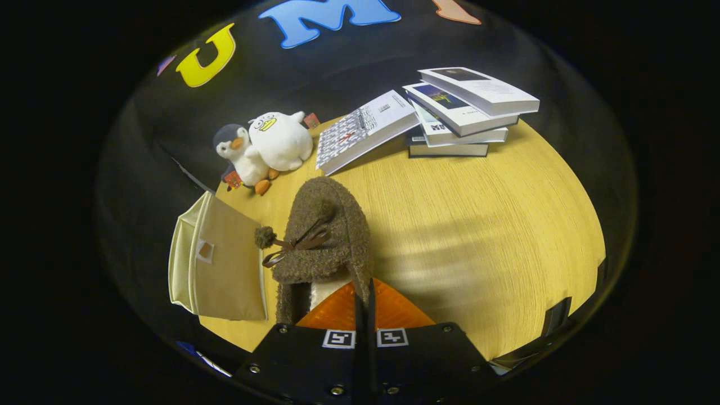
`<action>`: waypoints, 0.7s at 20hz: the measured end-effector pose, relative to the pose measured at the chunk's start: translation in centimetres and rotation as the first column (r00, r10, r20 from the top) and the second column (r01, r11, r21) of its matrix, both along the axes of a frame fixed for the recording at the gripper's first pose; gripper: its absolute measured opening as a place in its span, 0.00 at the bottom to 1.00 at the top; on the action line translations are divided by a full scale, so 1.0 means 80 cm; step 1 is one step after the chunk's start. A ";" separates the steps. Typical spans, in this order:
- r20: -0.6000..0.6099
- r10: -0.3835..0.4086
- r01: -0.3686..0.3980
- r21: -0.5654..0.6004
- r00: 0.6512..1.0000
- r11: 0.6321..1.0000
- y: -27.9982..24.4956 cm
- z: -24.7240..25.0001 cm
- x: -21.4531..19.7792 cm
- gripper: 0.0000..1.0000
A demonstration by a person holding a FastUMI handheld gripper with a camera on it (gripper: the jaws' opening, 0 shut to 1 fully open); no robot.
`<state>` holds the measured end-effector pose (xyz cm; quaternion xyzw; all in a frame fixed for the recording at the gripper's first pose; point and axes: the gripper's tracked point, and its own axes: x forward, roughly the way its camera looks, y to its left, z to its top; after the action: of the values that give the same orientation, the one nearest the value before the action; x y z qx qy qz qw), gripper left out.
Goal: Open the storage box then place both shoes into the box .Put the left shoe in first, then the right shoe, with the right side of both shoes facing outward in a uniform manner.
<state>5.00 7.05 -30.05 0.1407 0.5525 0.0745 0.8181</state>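
A brown fuzzy shoe [323,236] with a pompom and a dark ribbon bow points away from me, just ahead of the fingers. Its pale-lined opening faces me. My gripper [364,306] is shut, and the rim of the shoe's opening runs in between the fingers. To the left of the shoe a tan fabric storage box [225,270] sits at the table's edge. It has a small label window on its tan face and a cream side on its left. I cannot tell whether the box stands open.
Two plush toys, a grey penguin [239,154] and a white duck [281,140], sit beyond the box. A book [363,132] leans against a stack of books [464,112] at the far side of the wooden table [478,236].
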 end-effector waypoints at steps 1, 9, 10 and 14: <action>0.011 0.006 -0.006 0.006 1.000 1.000 0.011 0.009 0.005 0.00; 0.086 0.082 -0.085 0.036 0.993 0.996 0.107 0.068 0.035 0.00; 0.093 0.090 -0.094 0.045 0.992 0.995 0.121 0.074 0.038 0.00; 0.122 0.125 -0.136 0.091 0.985 0.986 0.182 0.100 0.044 0.00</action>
<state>8.50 21.62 -22.09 0.1401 0.5079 0.1633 0.8341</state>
